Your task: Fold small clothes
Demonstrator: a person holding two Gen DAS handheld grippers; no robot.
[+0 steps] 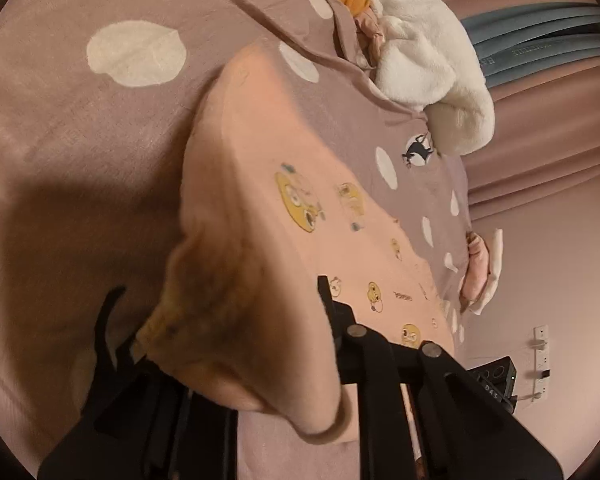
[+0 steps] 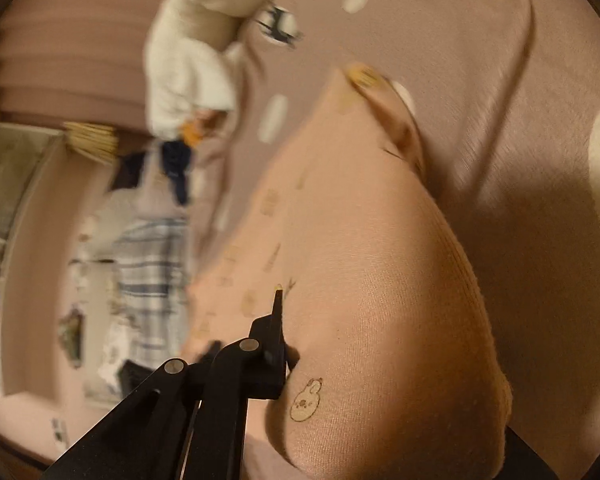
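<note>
Carrying pink top (image 1: 300, 216) over bed (image 1: 80, 140): both grippers, left (image 1: 220, 320) and right (image 2: 284, 320), jaws clenched on cloth (edges bunched). Match heights, land hem square, avoid pile (image 1: 428, 48).

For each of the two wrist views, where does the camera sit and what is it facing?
Left wrist: on the left gripper, facing along its jaws across the spotted bedspread; black jaws holding the pink garment show.
Right wrist: on the right gripper, facing the same garment, with one black jaw showing.
Shared: pink garment, bedspread, white fleece.
</note>
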